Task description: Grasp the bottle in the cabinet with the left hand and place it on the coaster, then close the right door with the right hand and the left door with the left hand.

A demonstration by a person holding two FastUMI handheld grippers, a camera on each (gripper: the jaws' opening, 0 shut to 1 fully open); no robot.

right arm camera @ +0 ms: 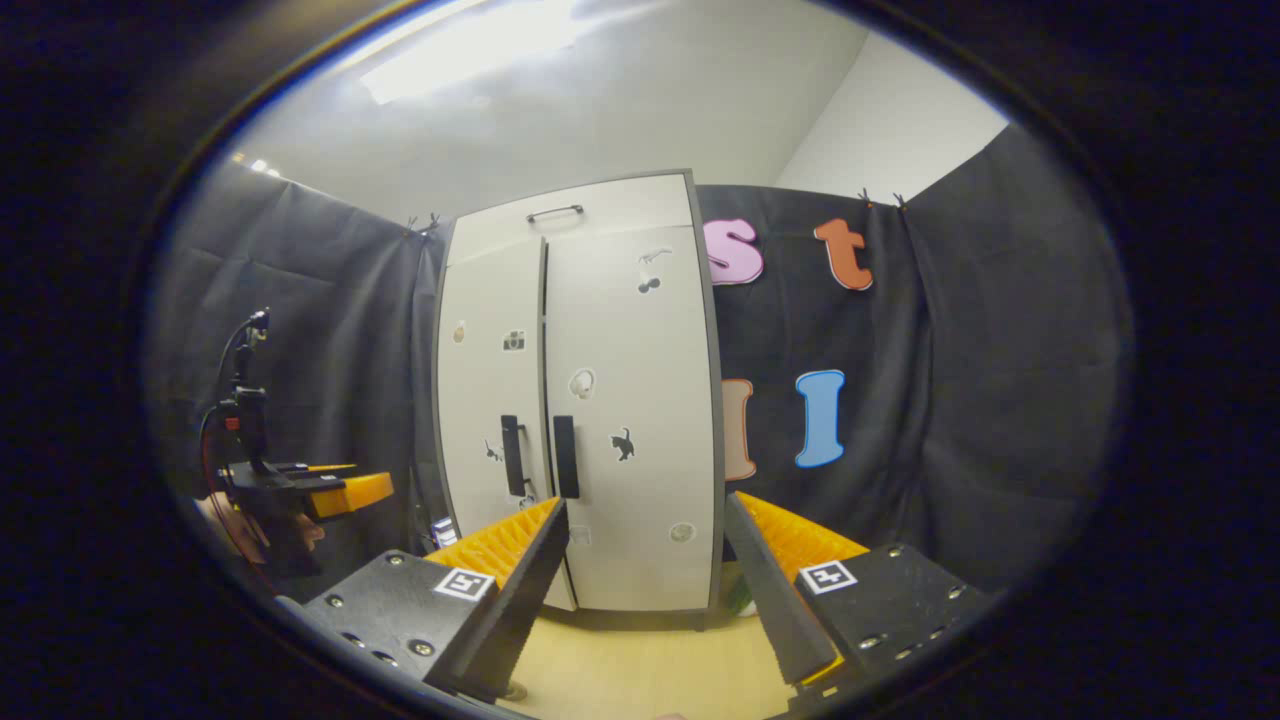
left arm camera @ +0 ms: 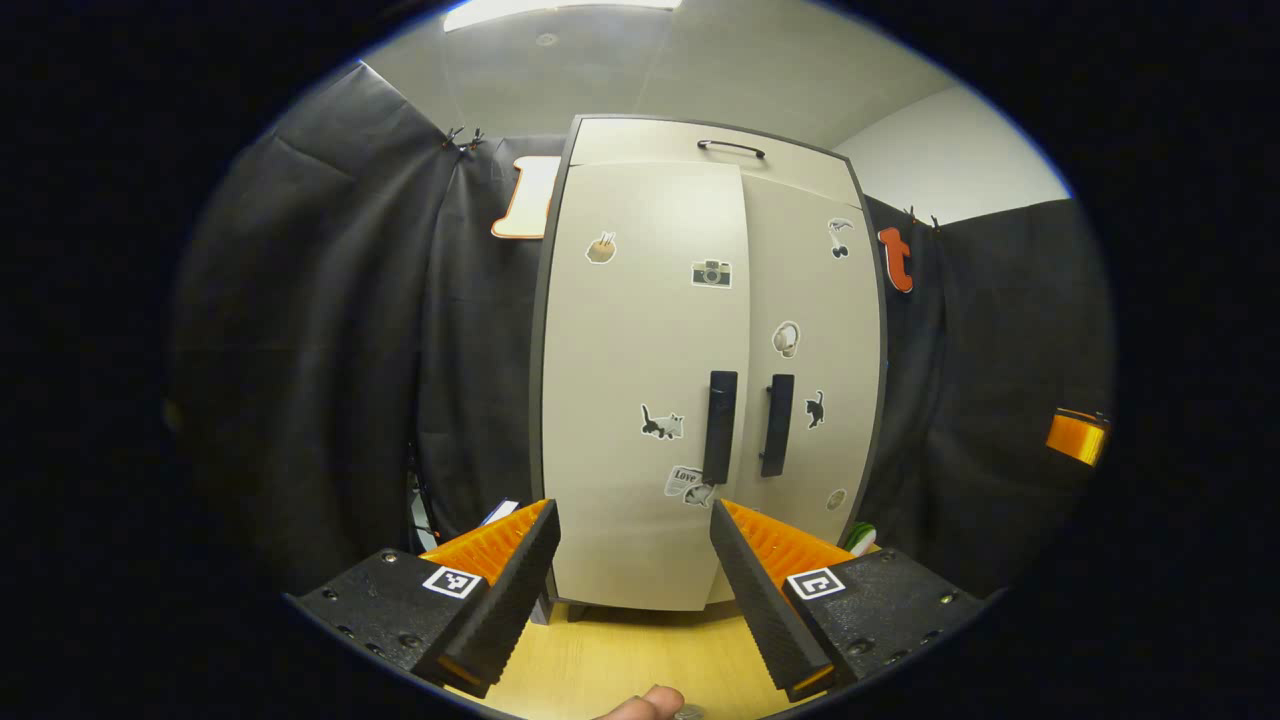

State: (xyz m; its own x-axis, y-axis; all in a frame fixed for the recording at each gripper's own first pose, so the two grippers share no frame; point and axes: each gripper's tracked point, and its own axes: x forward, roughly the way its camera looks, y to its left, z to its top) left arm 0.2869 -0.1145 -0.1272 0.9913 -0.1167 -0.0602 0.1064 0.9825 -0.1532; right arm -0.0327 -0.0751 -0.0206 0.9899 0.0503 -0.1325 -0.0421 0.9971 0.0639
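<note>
A tall pale cabinet [left arm camera: 640,330] stands on the wooden table, straight ahead of my left gripper [left arm camera: 634,510]. Both of its doors lie flat against the front, with the two dark handles [left arm camera: 720,428] side by side in the middle. My left gripper is open and holds nothing, a short way in front of the left door. In the right gripper view the same cabinet [right arm camera: 620,330] stands ahead and a little left of my right gripper [right arm camera: 646,505], which is also open and holds nothing. A small green and white object [left arm camera: 860,538] peeks out by the cabinet's lower right corner; I cannot tell what it is.
The wooden table top [left arm camera: 620,660] runs from the grippers to the cabinet's foot. Black cloth hangs on both sides. The left gripper [right arm camera: 340,490] and its hand show at the left in the right gripper view. The right gripper [left arm camera: 1078,437] shows at the far right.
</note>
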